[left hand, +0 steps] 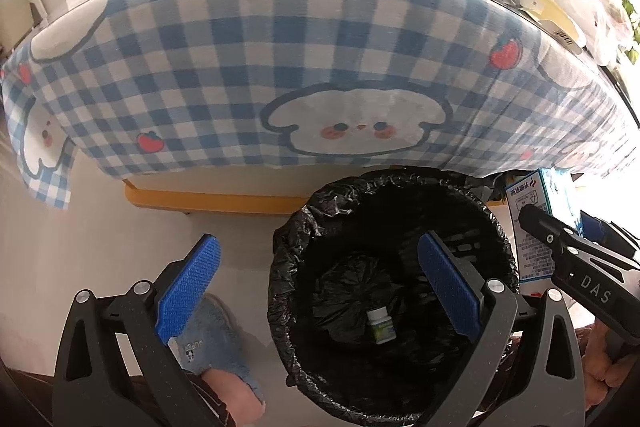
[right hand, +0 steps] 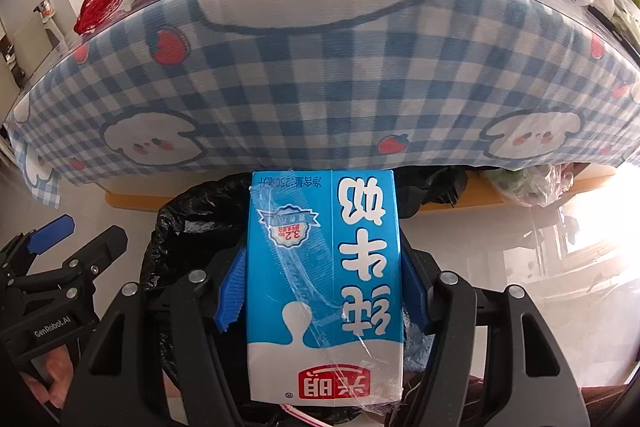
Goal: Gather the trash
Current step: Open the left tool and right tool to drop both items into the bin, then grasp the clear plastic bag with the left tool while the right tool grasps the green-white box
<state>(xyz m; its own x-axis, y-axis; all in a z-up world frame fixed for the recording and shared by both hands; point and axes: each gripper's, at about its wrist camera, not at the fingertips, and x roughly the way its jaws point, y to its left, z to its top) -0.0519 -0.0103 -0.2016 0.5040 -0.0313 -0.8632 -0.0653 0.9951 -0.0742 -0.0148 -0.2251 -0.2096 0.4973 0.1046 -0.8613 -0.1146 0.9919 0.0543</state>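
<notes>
Right claw (right hand: 324, 291) is clamped on the milk carton (right hand: 324, 287), held upside down dead center of the right view, just over the near rim of the bin (left hand: 392, 267). Left claw (left hand: 320, 287) is spread wide with nothing in it, hovering over the bin at lower center. A small bottle (left hand: 380, 325) is already at the bottom. My worry: the carton looks close to the rim, so letting go here might clip the bag edge and bounce it onto the floor.
</notes>
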